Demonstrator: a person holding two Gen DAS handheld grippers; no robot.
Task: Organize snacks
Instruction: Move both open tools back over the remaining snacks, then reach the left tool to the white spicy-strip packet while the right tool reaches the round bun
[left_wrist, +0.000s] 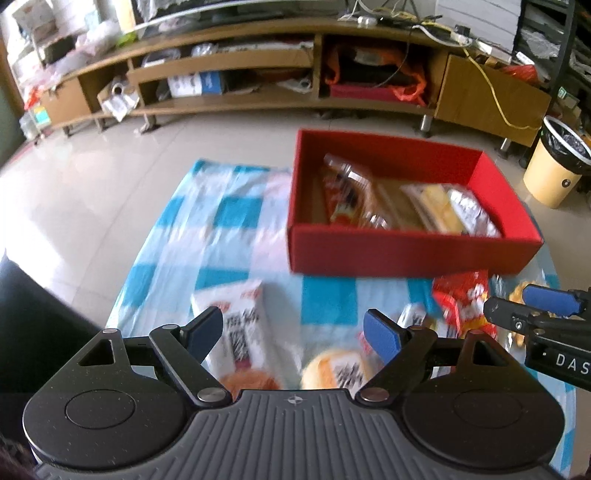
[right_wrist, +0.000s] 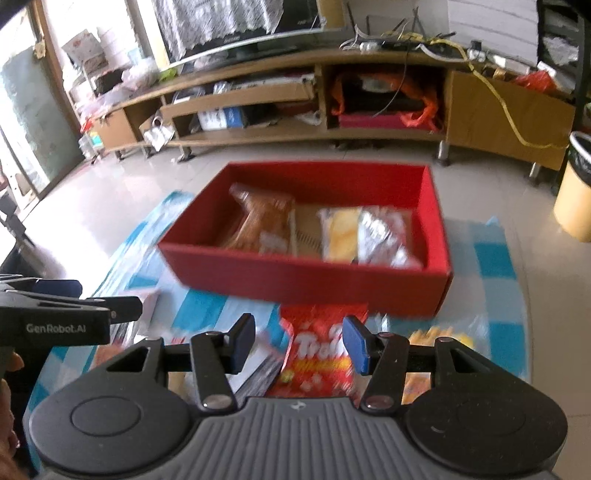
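Observation:
A red cardboard box (left_wrist: 406, 254) stands on a blue-and-white checked cloth (left_wrist: 325, 306). It holds a brown snack pack (right_wrist: 262, 221), a yellow one (right_wrist: 341, 232) and a silver one (right_wrist: 384, 236). My left gripper (left_wrist: 293, 334) is open above a white pack with black print (left_wrist: 240, 332) and a round bun pack (left_wrist: 340, 369), touching neither. My right gripper (right_wrist: 299, 343) hovers with its jaws apart over a red snack bag (right_wrist: 317, 354) that lies blurred on the cloth in front of the box; nothing is clamped.
A yellow snack (right_wrist: 436, 339) lies right of the red bag. A long wooden TV stand (left_wrist: 229, 107) full of clutter runs along the back. A cream waste bin (left_wrist: 554, 166) stands at the far right on the tiled floor. The two grippers are side by side.

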